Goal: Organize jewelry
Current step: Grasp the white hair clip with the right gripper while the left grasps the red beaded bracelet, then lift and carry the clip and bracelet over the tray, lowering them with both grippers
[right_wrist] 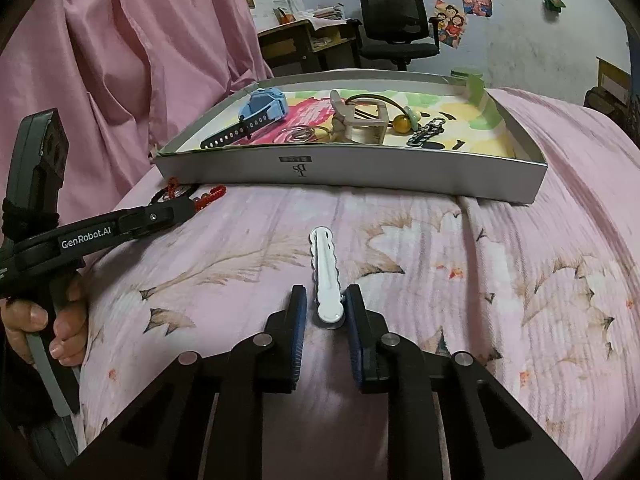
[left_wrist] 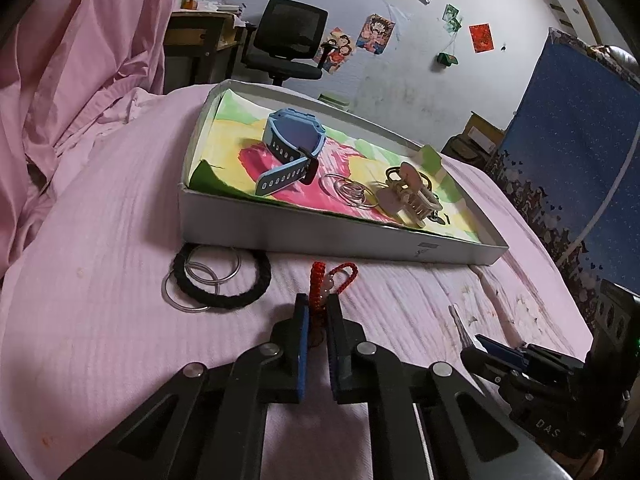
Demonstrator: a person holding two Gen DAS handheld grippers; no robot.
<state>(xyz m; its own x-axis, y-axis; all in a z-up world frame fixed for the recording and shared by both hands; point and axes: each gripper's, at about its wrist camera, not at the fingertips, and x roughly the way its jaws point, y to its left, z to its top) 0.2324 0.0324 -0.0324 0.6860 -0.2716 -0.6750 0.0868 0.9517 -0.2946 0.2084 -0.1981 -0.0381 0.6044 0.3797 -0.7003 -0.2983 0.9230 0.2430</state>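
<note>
My left gripper [left_wrist: 318, 306] is shut on a red beaded bracelet [left_wrist: 332, 280] just above the pink bedspread, in front of the shallow white box [left_wrist: 320, 236]. The box holds a blue watch [left_wrist: 290, 148], silver rings [left_wrist: 348, 194] and a beige claw clip [left_wrist: 408, 196]. A black hair tie [left_wrist: 224, 280] with silver hoops [left_wrist: 200, 280] lies left of the gripper. My right gripper [right_wrist: 326, 300] is open, its fingers on either side of a white hair clip [right_wrist: 326, 276] lying on the bed. The left gripper [right_wrist: 188, 206] shows at the left of the right wrist view.
The box [right_wrist: 352, 168] also holds a chain [right_wrist: 426, 132] and a yellow-bead hair tie [right_wrist: 402, 122]. A pink curtain [right_wrist: 120, 60] hangs at left. A black office chair [left_wrist: 290, 40] and a desk [left_wrist: 200, 40] stand beyond the bed. A blue cloth [left_wrist: 568, 152] hangs at right.
</note>
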